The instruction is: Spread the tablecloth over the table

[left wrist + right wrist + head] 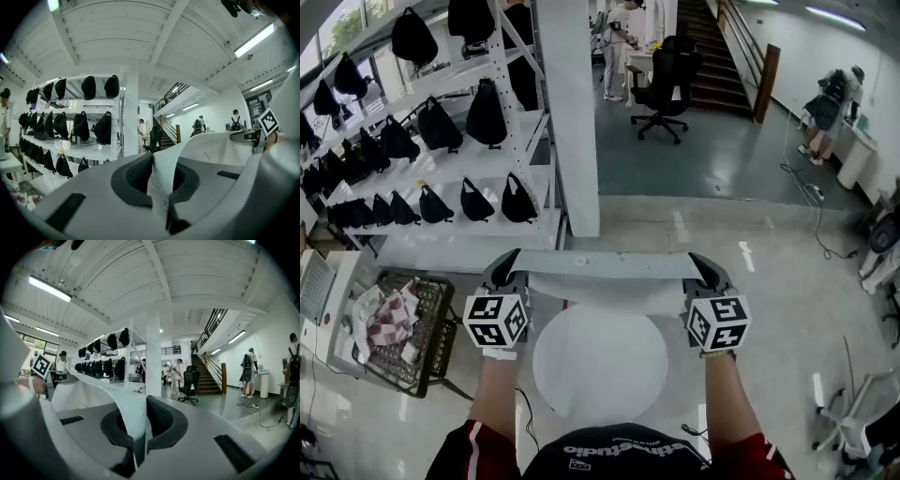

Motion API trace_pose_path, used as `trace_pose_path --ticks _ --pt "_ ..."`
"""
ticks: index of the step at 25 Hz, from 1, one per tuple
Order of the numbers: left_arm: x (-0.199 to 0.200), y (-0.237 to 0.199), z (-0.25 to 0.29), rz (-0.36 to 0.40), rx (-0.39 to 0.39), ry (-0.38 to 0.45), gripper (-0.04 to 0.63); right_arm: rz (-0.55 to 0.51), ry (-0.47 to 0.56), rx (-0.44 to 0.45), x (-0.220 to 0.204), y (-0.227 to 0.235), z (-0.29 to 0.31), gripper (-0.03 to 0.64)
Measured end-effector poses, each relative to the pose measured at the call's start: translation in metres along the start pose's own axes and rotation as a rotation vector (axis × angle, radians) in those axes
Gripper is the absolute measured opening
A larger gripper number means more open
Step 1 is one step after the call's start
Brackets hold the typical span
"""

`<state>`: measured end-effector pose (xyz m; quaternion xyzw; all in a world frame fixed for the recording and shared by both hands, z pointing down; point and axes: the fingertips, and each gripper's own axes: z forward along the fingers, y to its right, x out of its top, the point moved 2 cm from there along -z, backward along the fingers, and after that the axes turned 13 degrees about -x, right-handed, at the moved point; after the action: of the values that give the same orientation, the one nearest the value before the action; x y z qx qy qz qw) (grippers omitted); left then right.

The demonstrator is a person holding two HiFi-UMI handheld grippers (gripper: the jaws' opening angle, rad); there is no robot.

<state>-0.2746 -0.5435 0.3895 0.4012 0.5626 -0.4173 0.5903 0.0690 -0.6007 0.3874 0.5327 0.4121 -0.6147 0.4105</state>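
Head view: tablecloth (609,265) taut above desk (600,375)
Left tongs (508,268), right tongs (701,270): clamped on tablecloth
Tip: lower evenly, centred over desk

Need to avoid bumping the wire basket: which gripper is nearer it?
Left. The left gripper, shut on the tablecloth, is just right of the basket; the right gripper holds the other end, farther right.

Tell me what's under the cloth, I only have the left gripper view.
Observer: A round white table in the head view; the cloth is held over its far edge.
Operator: Is the right gripper gripping too?
Observer: Yes, its own view shows the right gripper shut on the cloth.
Operator: Anything beside the table?
Observer: A black basket of checked fabric, on its left.
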Motion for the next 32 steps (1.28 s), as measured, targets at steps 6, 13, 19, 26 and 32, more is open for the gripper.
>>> trace_pose_path --ticks 6,13,19,26,32 --pt "-0.028 0.009 -0.02 -0.021 -0.018 -0.038 0.028 -0.001 -0.041 -0.008 -0.022 -0.008 -0.019 0.029" --pt "-0.064 0.024 -0.042 -0.04 -0.048 -0.105 0.028 0.04 -0.097 -0.03 -0.053 -0.013 -0.041 0.029" --pt "-0.084 0.037 -0.062 -0.033 -0.074 -0.14 0.028 0.06 -0.139 -0.043 -0.076 -0.017 -0.066 0.028" --pt "-0.107 0.05 -0.088 -0.026 -0.105 -0.165 0.028 0.052 -0.185 -0.05 -0.1 -0.028 -0.103 0.029" --pt "-0.134 0.062 -0.116 -0.01 -0.137 -0.203 0.028 0.052 -0.242 -0.052 -0.129 -0.04 -0.138 0.029"
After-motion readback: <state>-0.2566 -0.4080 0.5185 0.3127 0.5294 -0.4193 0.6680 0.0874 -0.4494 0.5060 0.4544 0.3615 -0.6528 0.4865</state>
